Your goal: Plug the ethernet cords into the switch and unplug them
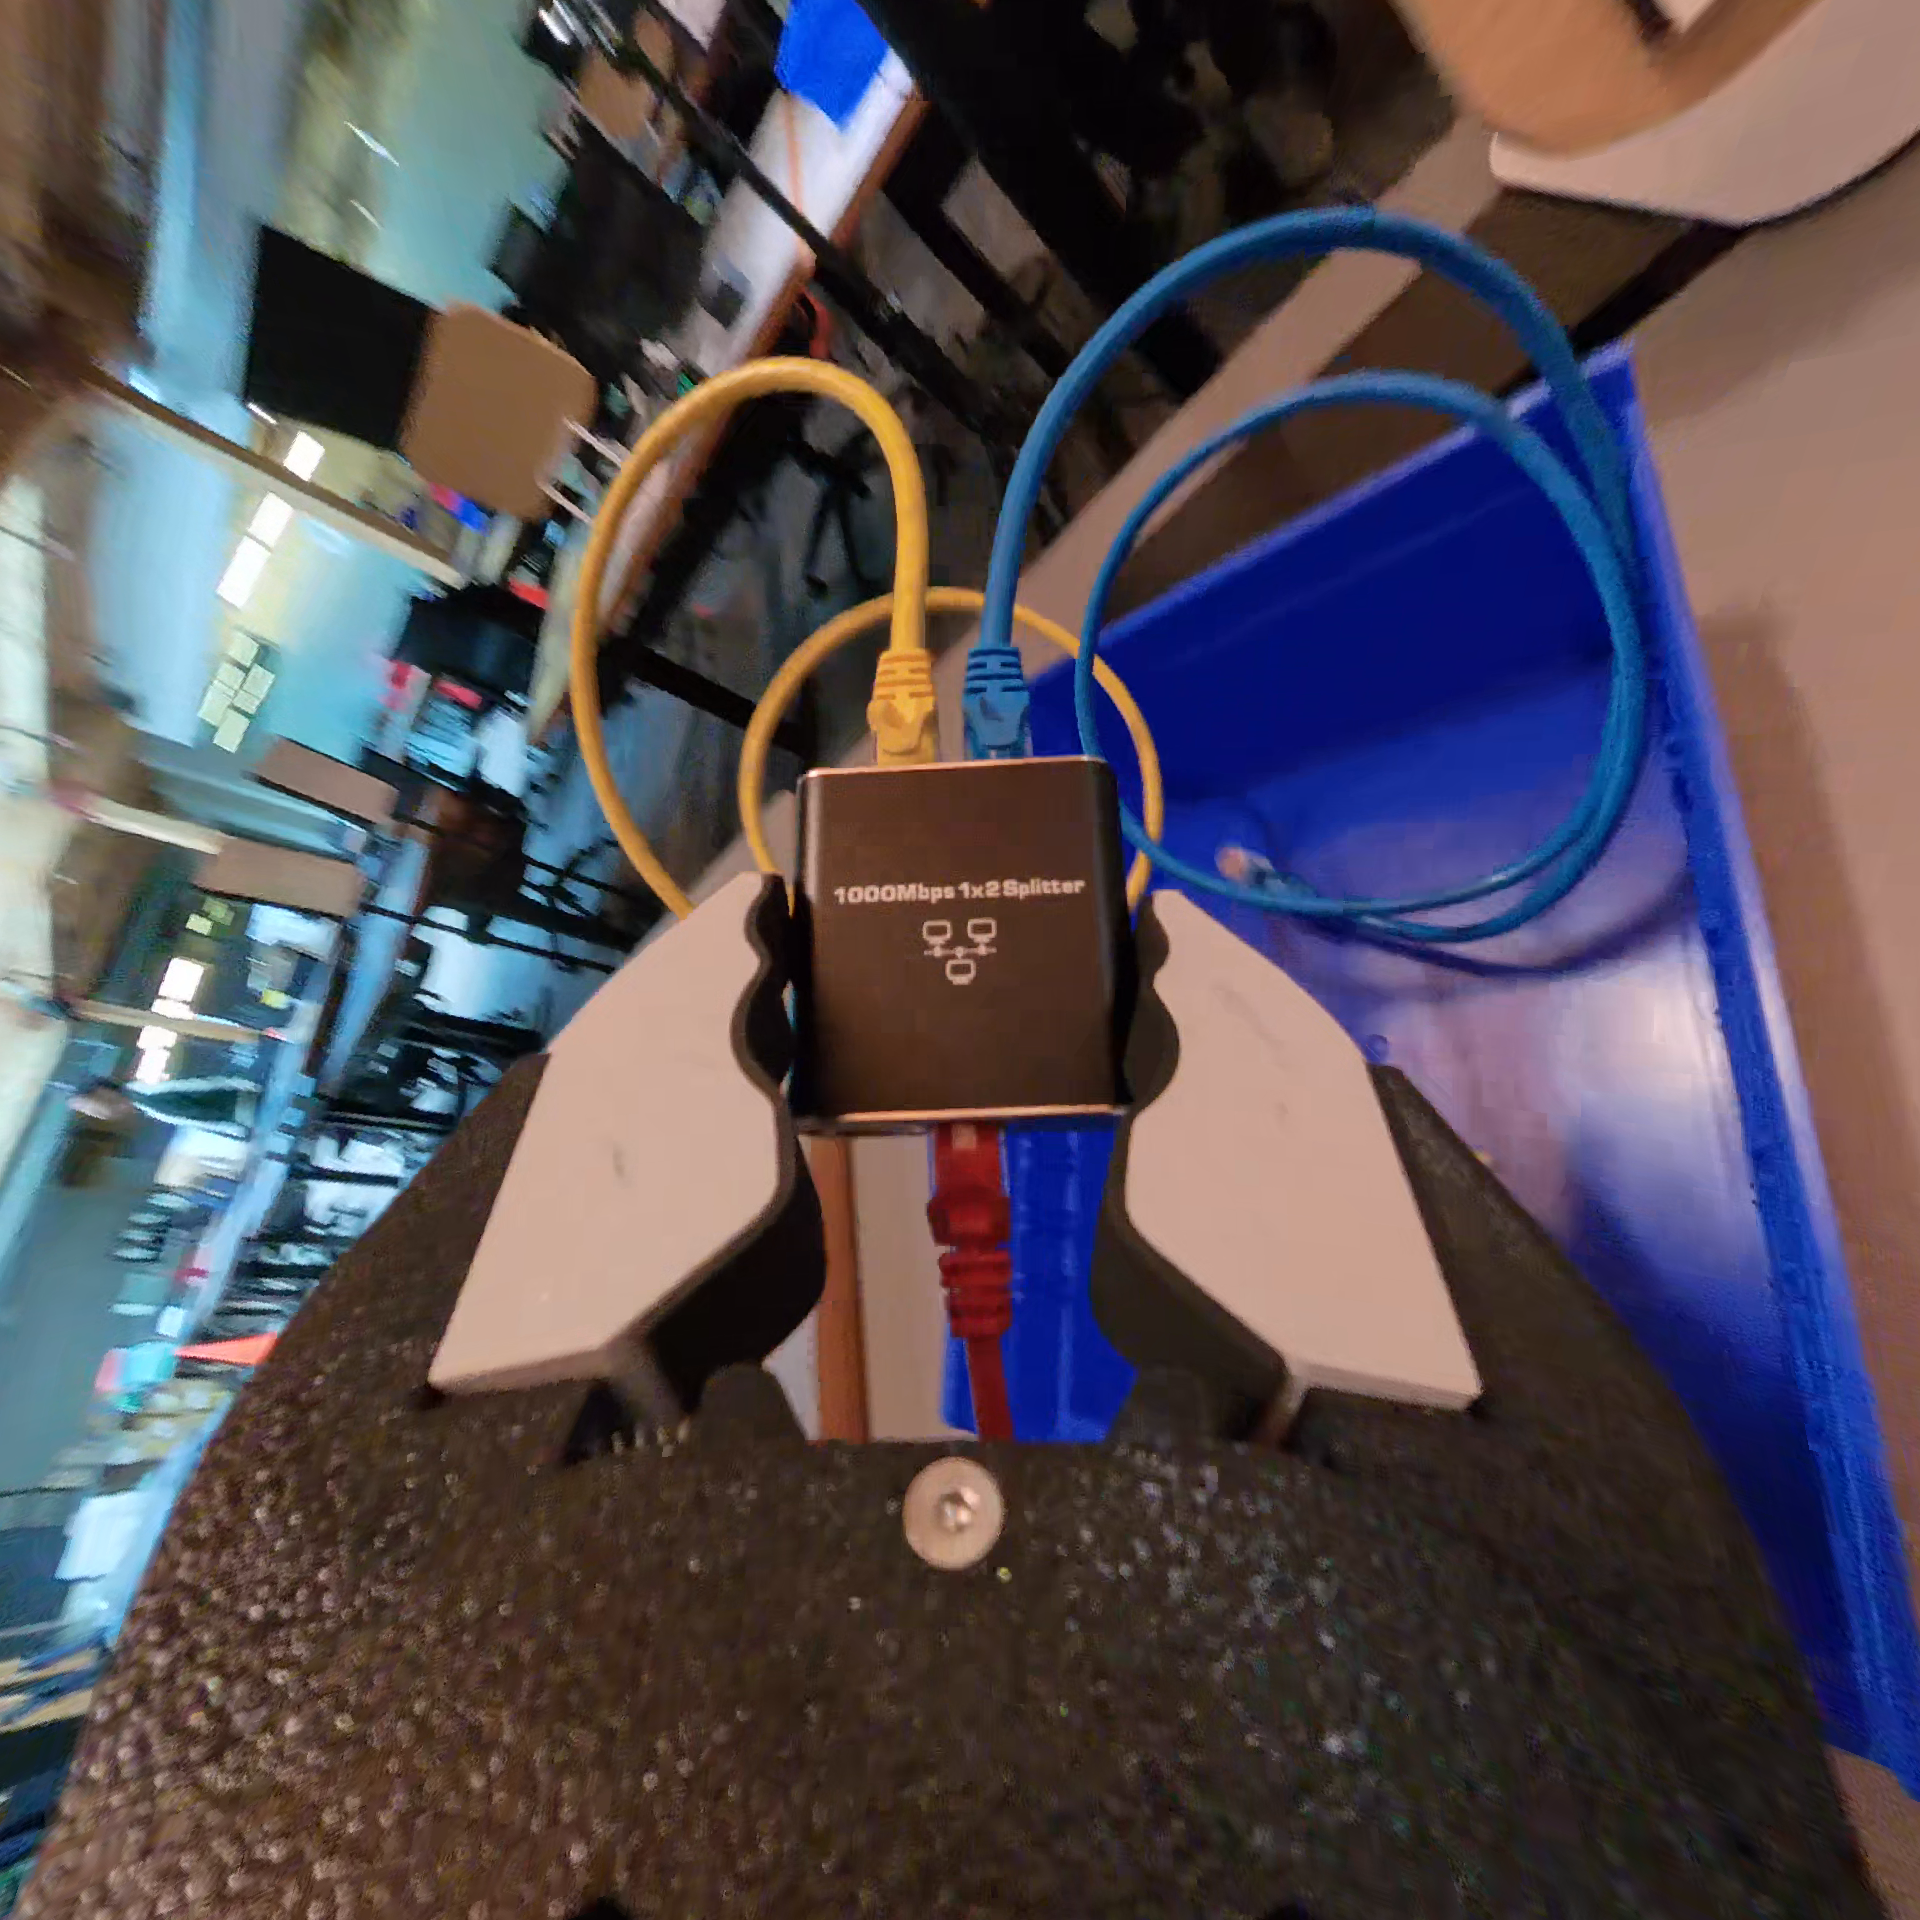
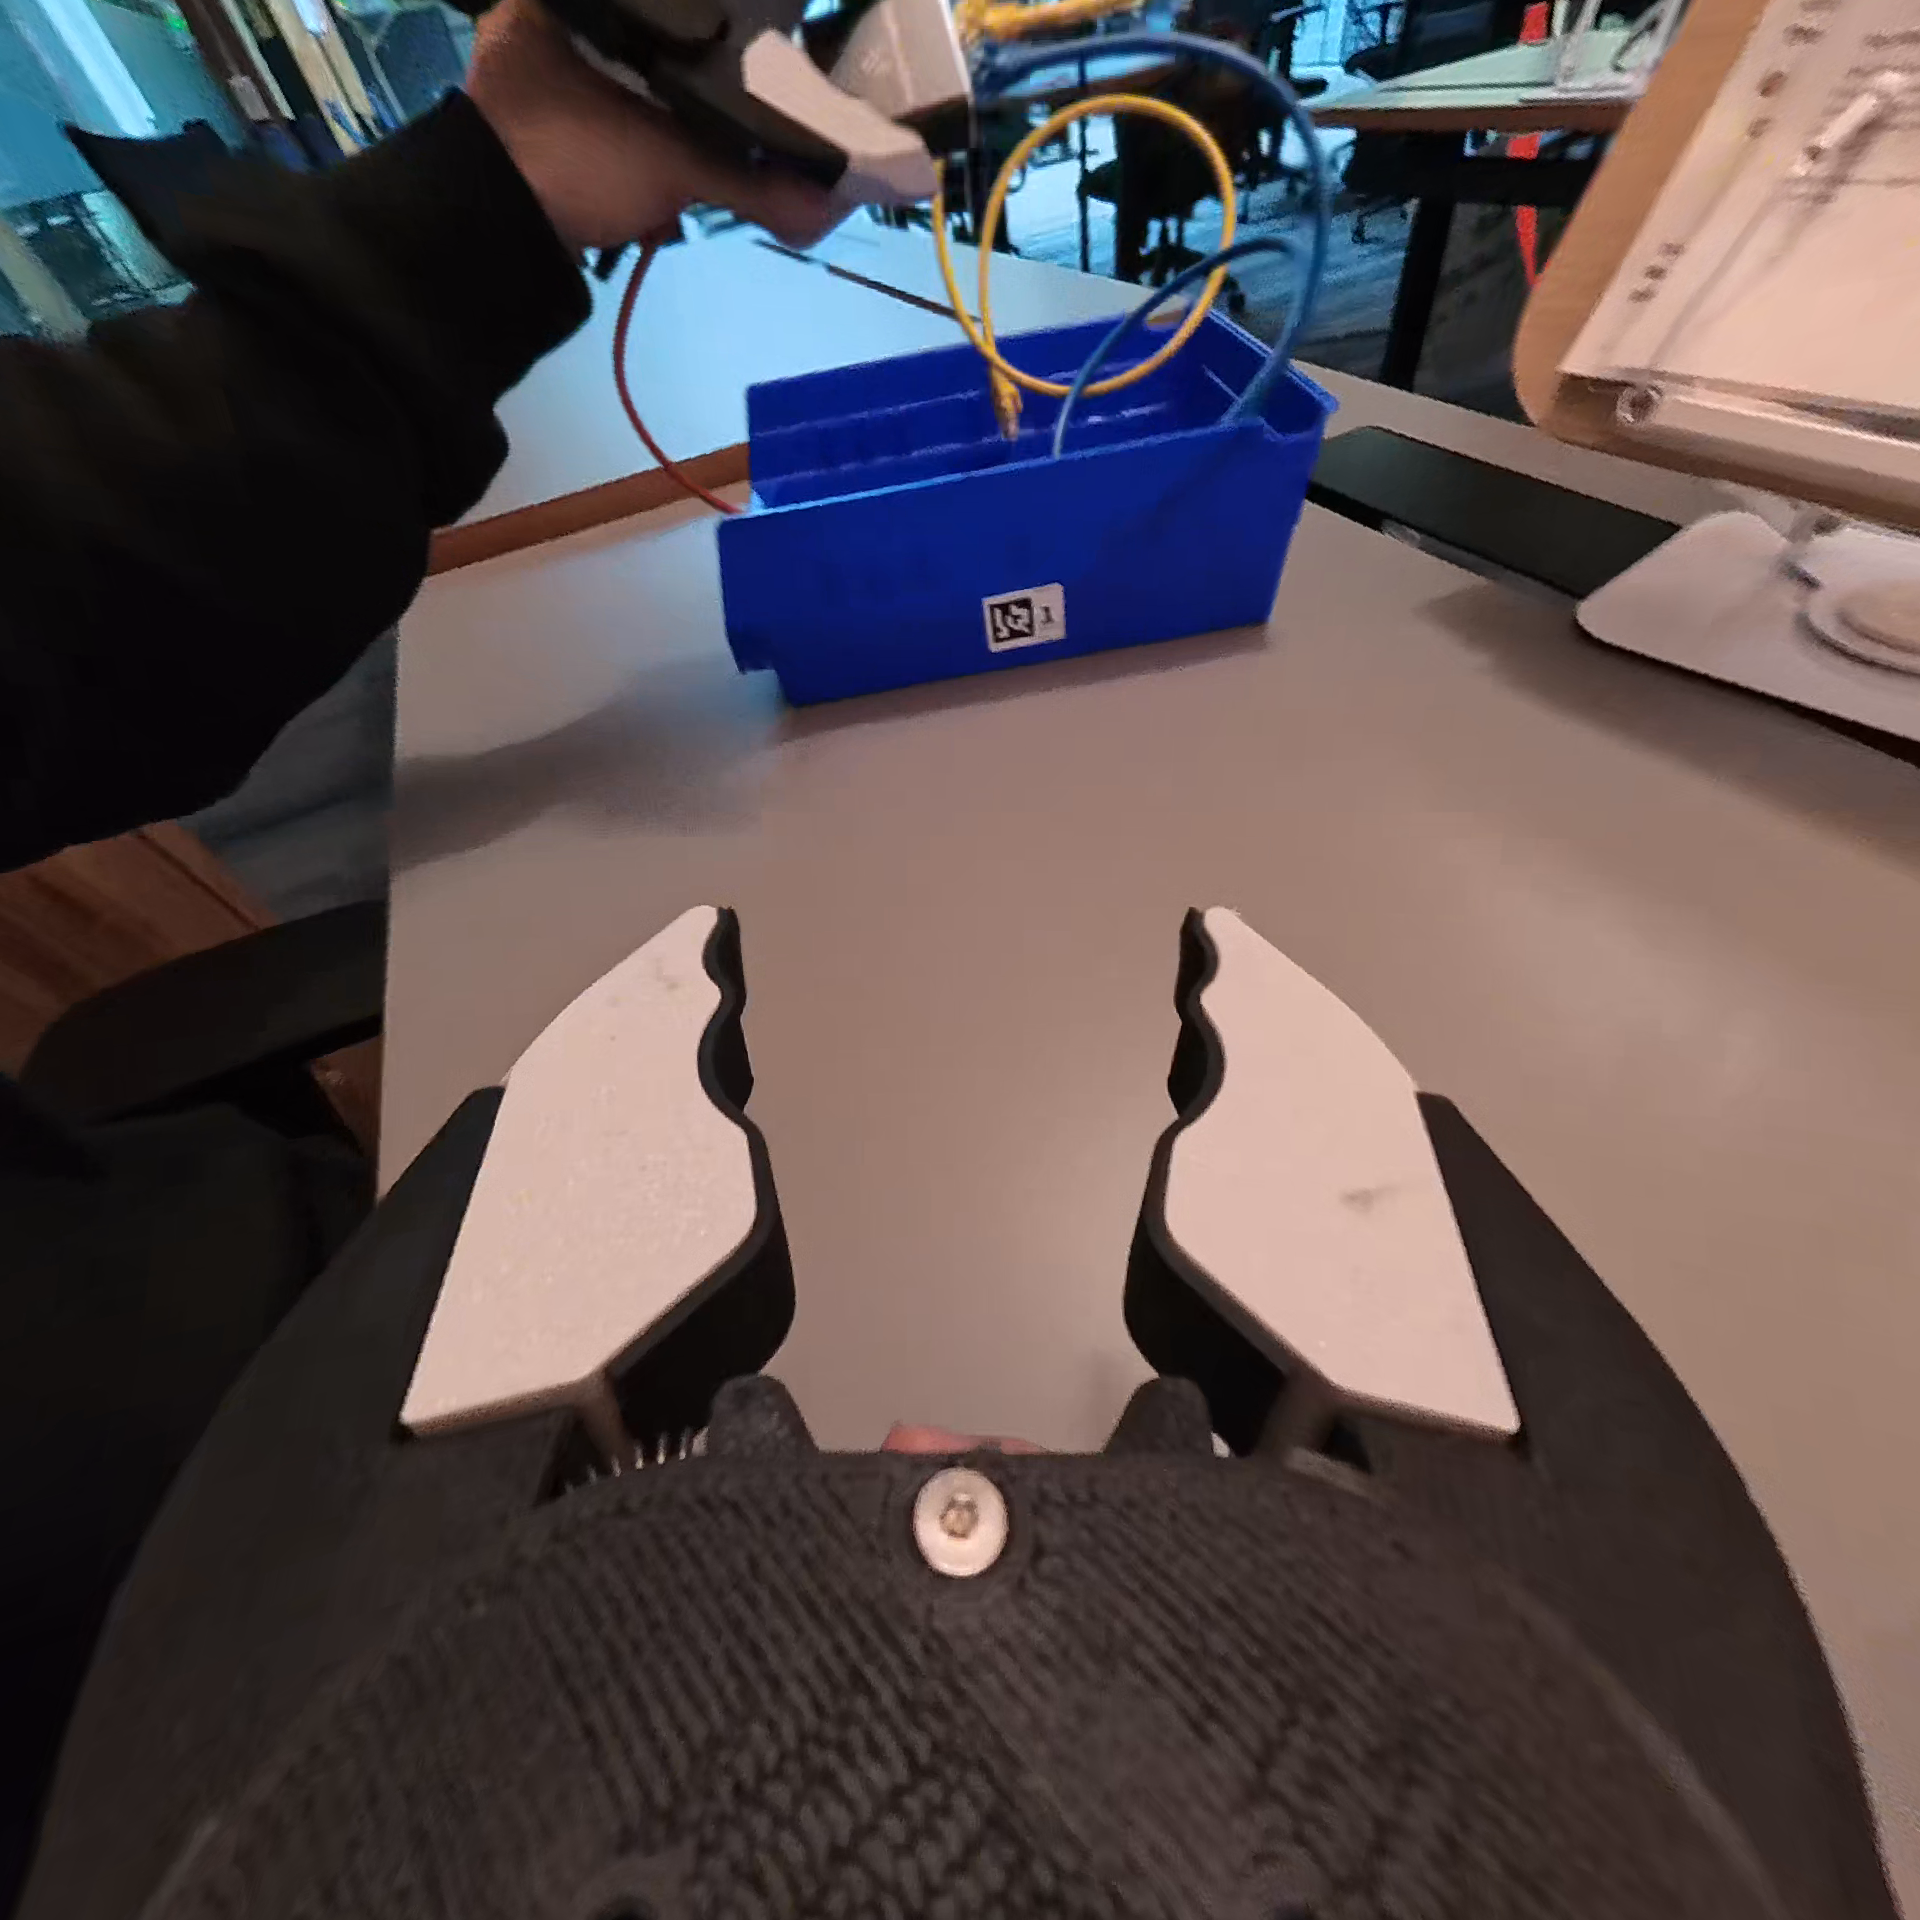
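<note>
My left gripper (image 1: 961, 904) is shut on a small black switch box (image 1: 961, 940) and holds it in the air above the blue bin (image 1: 1455, 790). A yellow cord (image 1: 904, 701) and a blue cord (image 1: 995, 701) are plugged into its far side, and a red cord (image 1: 971, 1257) into its near side. The cords loop and hang toward the bin. My right gripper (image 2: 961, 925) is open and empty, low over the grey table (image 2: 1143, 831). In the right wrist view the left gripper (image 2: 831, 94) is up at the top, with the yellow cord (image 2: 1101, 239), blue cord (image 2: 1299, 208) and red cord (image 2: 629, 384) hanging.
The blue bin (image 2: 997, 551) stands on the table ahead of my right gripper, with a white sticker on its front. A person's dark sleeve (image 2: 260, 447) fills the left. A white stand base (image 2: 1745, 623) and a board with papers (image 2: 1714, 229) are at the right.
</note>
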A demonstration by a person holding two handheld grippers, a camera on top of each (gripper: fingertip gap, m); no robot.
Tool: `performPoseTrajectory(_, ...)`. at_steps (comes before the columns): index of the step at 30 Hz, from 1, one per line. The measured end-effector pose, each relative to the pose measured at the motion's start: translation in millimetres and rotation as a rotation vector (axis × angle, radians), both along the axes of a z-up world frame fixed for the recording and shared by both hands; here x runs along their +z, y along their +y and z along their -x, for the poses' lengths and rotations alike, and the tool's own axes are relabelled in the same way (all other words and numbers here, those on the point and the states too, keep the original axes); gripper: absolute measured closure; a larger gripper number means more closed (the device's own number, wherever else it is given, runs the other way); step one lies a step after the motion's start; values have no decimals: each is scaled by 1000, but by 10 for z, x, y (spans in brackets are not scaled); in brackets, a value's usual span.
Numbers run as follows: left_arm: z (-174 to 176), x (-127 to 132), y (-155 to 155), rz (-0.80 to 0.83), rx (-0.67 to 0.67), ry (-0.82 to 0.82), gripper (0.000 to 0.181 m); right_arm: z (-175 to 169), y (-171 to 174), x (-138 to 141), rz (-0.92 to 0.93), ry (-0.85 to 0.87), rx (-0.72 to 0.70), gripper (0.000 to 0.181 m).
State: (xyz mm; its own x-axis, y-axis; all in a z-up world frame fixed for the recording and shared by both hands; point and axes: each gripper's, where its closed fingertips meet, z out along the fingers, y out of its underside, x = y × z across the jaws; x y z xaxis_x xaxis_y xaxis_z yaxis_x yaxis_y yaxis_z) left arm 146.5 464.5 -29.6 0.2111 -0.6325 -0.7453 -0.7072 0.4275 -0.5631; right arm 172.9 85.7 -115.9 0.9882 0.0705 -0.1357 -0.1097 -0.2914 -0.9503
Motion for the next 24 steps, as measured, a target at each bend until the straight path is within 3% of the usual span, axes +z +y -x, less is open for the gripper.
performPoseTrajectory(4,5,642,-399,-144,-77,-135,119,122,105,294,-103,33,13,100)
performPoseTrajectory(8,21,1252,-988,-244,-211,-272,119,142,221,872,-297,144,1,99)
performPoseTrajectory(11,19,1512,-1539,-294,-347,-336,119,211,260,1299,-420,250,54,100)
performPoseTrajectory(14,-49,1428,-2080,-319,-478,-329,119,355,293,1545,-467,338,138,110)
performPoseTrajectory(16,-116,1227,-2390,-343,-549,-315,119,536,298,1573,-450,337,202,127)
performPoseTrajectory(17,-152,1097,-2532,-347,-585,-309,119,555,325,1524,-437,303,182,129)
performPoseTrajectory(19,-224,813,-2792,-349,-655,-295,119,414,404,1356,-416,281,74,112)
performPoseTrajectory(22,-309,406,-3069,-356,-731,-260,119,107,450,1027,-412,432,-2,108)
performPoseTrajectory(24,-339,154,-3234,-310,-806,-236,119,23,451,813,-419,587,47,103)
